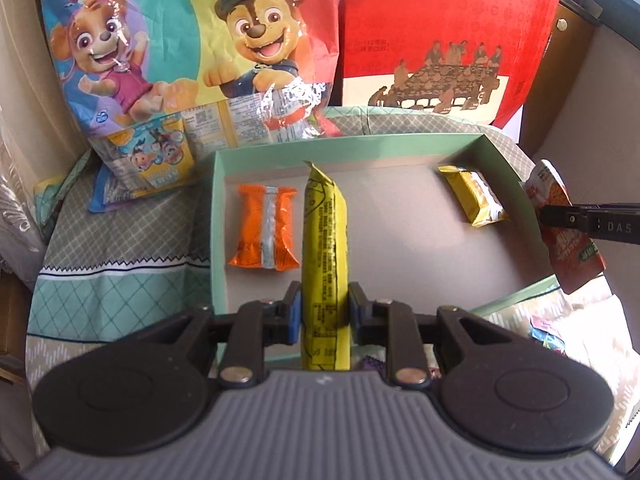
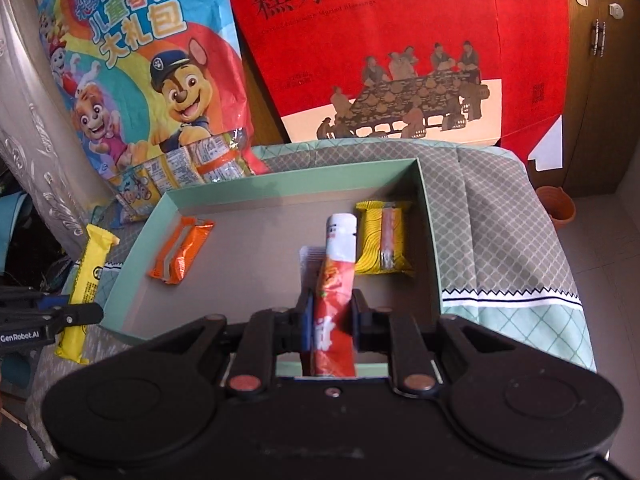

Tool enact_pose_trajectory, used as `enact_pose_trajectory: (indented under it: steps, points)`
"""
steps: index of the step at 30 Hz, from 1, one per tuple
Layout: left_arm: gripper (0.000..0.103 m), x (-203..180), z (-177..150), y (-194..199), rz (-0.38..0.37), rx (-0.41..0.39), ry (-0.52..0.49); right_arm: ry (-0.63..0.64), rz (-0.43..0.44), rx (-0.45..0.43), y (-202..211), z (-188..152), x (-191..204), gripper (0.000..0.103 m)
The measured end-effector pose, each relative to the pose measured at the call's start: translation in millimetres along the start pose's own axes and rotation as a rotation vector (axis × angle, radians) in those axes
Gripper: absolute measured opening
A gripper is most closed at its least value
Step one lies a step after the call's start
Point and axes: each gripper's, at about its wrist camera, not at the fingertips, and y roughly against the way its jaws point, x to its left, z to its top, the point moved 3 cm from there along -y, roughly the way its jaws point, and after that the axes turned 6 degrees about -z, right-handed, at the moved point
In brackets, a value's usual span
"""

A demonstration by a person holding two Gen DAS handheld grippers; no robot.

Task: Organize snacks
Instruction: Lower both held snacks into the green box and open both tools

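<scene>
Your left gripper clamps a long yellow foil stick packet; your right gripper clamps a red plastic sachet. Releasing above the shallow mint-green cardboard tray risks a bounce-out.

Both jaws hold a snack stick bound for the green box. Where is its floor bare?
Bare: the box floor's middle, between the orange packet and the yellow packet, plus the near strip. Crowded: the left and right walls.
</scene>
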Motion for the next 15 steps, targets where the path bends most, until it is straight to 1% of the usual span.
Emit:
enact_pose_trajectory:
  steps: [3,8,12,15]
  points:
    - [0.023,8.4,22.1,-38.3,0.017,0.036,0.009,-0.01,-0.002,0.026,-39.8,19.5,7.5,0.018]
    - [0.023,25.2,43.6,-89.6,0.023,0.068,0.047,-0.027,0.004,0.064,-95.0,38.2,13.2,0.018]
    - [0.023,35.8,54.8,-116.0,0.02,0.079,0.064,-0.028,0.014,0.087,-128.2,48.0,13.3,0.018]
    - [0.023,40.6,58.1,-130.3,0.015,0.086,0.078,-0.029,0.023,0.102,-145.7,51.4,11.6,0.018]
